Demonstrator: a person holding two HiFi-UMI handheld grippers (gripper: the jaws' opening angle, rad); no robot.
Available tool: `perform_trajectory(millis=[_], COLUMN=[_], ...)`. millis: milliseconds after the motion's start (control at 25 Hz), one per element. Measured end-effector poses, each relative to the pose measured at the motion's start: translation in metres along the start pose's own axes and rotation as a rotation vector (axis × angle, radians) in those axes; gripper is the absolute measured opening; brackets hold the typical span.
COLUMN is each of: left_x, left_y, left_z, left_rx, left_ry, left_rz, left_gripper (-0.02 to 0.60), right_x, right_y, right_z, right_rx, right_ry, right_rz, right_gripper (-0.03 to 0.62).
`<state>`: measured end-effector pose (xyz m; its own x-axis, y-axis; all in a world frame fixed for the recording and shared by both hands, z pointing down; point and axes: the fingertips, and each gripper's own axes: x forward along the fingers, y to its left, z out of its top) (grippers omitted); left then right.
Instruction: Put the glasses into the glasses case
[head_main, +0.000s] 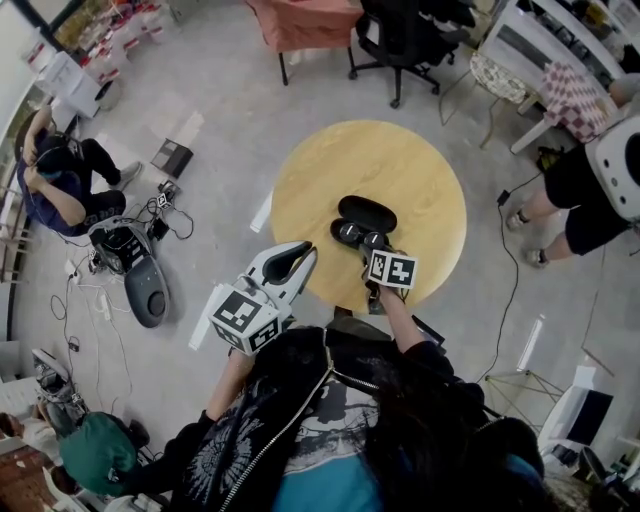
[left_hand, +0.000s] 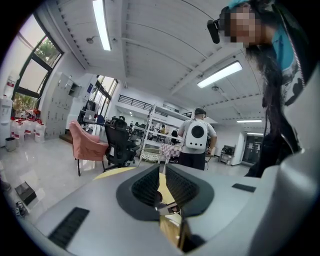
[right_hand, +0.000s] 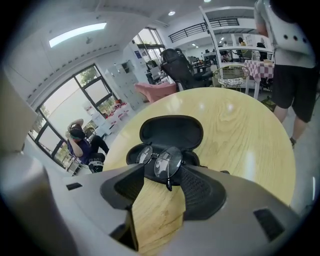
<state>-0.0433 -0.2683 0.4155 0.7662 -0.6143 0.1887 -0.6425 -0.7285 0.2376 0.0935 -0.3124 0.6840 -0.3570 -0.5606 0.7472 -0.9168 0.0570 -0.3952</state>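
The black glasses case (head_main: 367, 213) lies open on the round wooden table (head_main: 410, 165), its lid (right_hand: 171, 131) tipped away from me. The round-lensed glasses (right_hand: 161, 159) rest folded in its near half (head_main: 352, 235), one temple tip poking over the near rim. My right gripper (right_hand: 162, 174) is open just before the case, its jaws wide on either side of the glasses and not pressing them; in the head view it (head_main: 373, 247) sits at the case's near edge. My left gripper (head_main: 298, 256) hovers at the table's near-left edge, shut on nothing (left_hand: 162, 172).
A black office chair (head_main: 405, 40) and a pink chair (head_main: 300, 25) stand beyond the table. A person stands at the right (head_main: 600, 180); another sits on the floor at the left (head_main: 60, 180) among cables and gear (head_main: 135, 265). Bare tabletop lies beyond and right of the case.
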Motion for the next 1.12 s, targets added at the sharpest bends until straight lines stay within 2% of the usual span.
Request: perform_trajectory(millis=[440,680,920,1120], left_x=[-0.015,-0.027,-0.040,-0.058], left_y=[-0.010,-0.018,-0.030,-0.043], left_z=[-0.003,-0.005,-0.007,-0.012], left_rx=[0.003,0.009,0.017,0.018], left_ry=[-0.008,-0.011,-0.017,-0.019], left_rz=[-0.026,-0.054,-0.090,-0.121], left_gripper=[0.031,0.031,0.032,0.032], right_x=[-0.034,-0.076,-0.129,-0.175], right_y=[0.008,0.052,0.102,0.145], right_z=[0.009,0.028,0.037,0.028], right_rx=[0.060,0.038,-0.074,-0.126], right_ry=[-0.092,-0.212,-0.310,-0.386], right_rz=[0.032,0.179,0.289,0.375], right_gripper=[0.216,0.206,0.184,0.169])
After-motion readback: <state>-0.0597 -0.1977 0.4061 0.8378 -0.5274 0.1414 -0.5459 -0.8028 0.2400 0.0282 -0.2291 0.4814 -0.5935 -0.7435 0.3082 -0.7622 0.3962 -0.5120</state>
